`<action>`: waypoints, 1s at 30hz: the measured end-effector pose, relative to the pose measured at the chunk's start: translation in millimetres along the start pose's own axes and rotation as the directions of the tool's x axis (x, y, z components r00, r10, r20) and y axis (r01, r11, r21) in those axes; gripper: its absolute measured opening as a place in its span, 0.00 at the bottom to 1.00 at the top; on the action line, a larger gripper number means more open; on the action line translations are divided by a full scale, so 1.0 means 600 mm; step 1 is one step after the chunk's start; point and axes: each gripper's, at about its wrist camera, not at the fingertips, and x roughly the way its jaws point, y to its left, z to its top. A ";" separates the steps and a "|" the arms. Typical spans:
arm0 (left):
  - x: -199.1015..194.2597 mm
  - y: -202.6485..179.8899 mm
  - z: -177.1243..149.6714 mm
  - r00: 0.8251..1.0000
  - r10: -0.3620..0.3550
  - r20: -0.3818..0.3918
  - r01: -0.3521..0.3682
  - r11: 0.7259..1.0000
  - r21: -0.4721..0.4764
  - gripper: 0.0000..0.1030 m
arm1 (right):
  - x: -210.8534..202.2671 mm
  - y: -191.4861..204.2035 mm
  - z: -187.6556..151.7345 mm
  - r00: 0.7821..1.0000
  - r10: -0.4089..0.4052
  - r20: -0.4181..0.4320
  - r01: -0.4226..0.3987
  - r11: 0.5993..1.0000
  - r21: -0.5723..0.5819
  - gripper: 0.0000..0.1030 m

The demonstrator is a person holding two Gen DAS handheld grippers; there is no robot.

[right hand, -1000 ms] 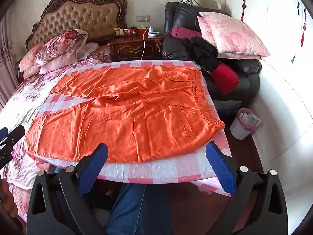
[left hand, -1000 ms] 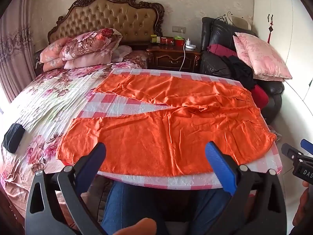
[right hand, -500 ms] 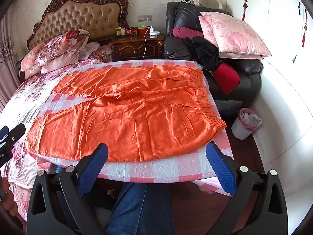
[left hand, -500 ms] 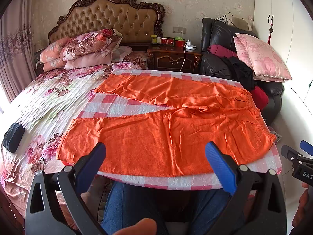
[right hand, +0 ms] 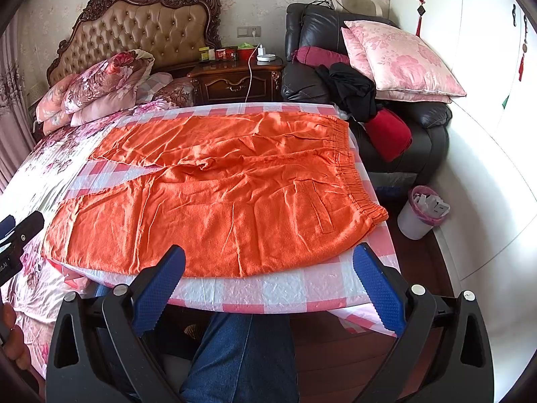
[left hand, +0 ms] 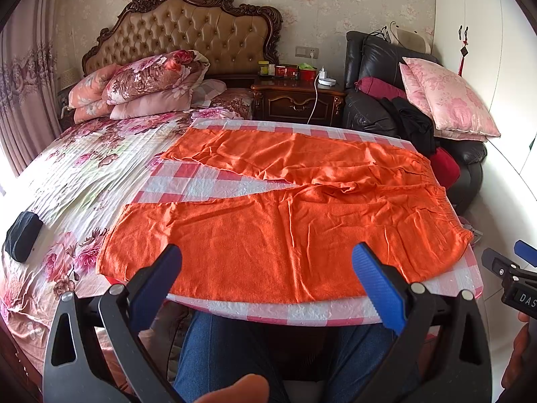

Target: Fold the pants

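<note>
Orange pants [left hand: 285, 225] [right hand: 214, 201] lie flat and unfolded on a pink-and-white checked cloth [left hand: 201, 181] [right hand: 268, 288] over a board at the bed's foot. The waistband is at the right, and the two legs spread apart toward the left. My left gripper [left hand: 266, 268] hovers open over the near edge of the near leg, holding nothing. My right gripper [right hand: 268, 265] also stands open at the near edge, nearer the waistband, with nothing between its fingers. Each gripper shows at the edge of the other's view.
A floral bed [left hand: 77, 181] with stacked pillows [left hand: 144, 84] lies left and behind. A wooden nightstand [left hand: 298, 104] and a black leather armchair [right hand: 402, 117] with pink cushions stand behind. A white bin [right hand: 419, 215] sits on the floor at the right. A person's jeans-clad legs [right hand: 241, 352] are below.
Both views have shifted very slightly; the pants lie as before and both grippers remain open.
</note>
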 end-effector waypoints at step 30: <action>0.000 0.002 -0.001 1.000 -0.002 0.000 0.002 1.000 -0.003 0.99 | -0.003 0.003 -0.001 1.000 0.002 -0.001 -0.002 1.000 -0.004 0.94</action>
